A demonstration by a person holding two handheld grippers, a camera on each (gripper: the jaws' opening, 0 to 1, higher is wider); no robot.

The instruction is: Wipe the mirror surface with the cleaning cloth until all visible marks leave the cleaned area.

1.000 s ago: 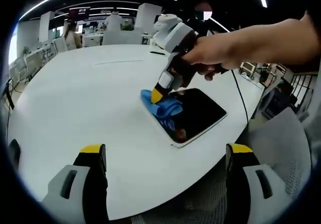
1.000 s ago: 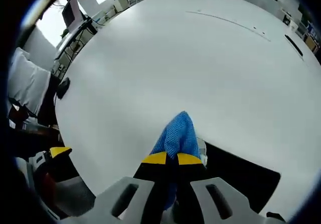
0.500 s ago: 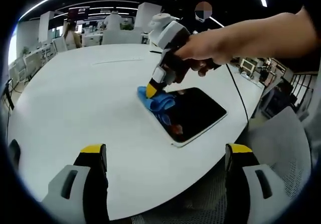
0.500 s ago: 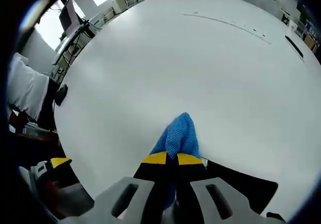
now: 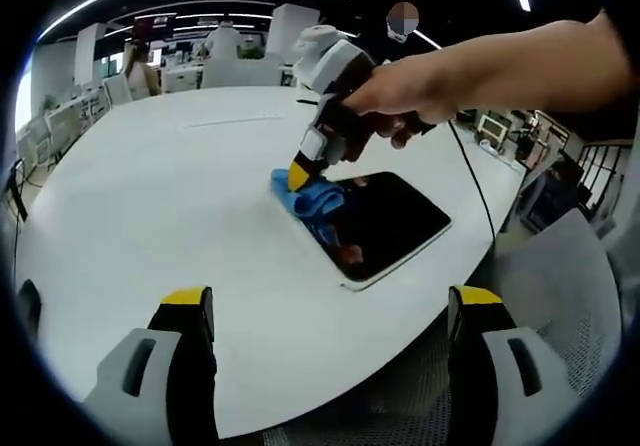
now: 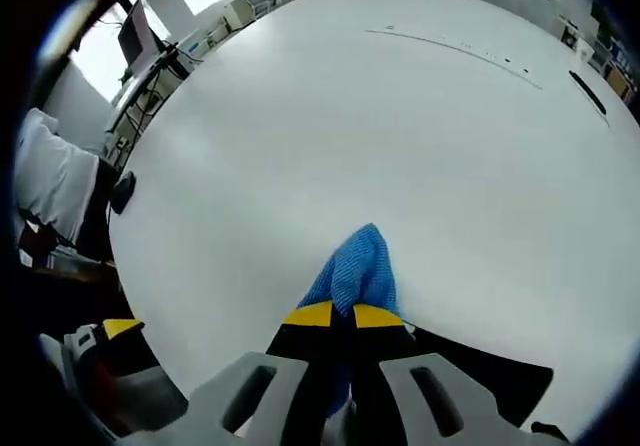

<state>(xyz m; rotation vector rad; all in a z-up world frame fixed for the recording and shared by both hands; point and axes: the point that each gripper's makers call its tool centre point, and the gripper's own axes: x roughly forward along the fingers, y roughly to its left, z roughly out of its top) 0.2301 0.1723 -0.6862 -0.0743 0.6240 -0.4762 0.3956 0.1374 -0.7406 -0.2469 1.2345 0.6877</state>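
A: Where does the mirror (image 5: 385, 224) lie?
B: Flat on the white table (image 5: 150, 186), close to the table's edge. In the left gripper view it sits a little to the 2 o'clock side of centre; its dark face reflects a bit of blue and red. In the right gripper view it is the dark slab (image 6: 480, 376) at about 5 o'clock.

A: And the cloth?
B: The blue cleaning cloth (image 5: 305, 199) is bunched on the mirror's far corner, partly spilling onto the table. The right gripper (image 5: 298, 177) has its yellow-tipped jaws closed tight on it (in its own view the cloth (image 6: 358, 271) sticks out past the tips (image 6: 334, 316) toward 12 o'clock).

A: Who holds that gripper?
B: A person's hand (image 5: 400, 101), the arm coming in from 2 o'clock in the left gripper view.

A: The left gripper?
B: The left gripper (image 5: 330, 301) has its jaws spread wide apart, holding nothing, above the near table edge.

A: Beyond that?
B: A black cable (image 5: 480, 201) runs off the table at 3 o'clock, and a grey mesh chair (image 5: 560, 296) stands at 4 o'clock.
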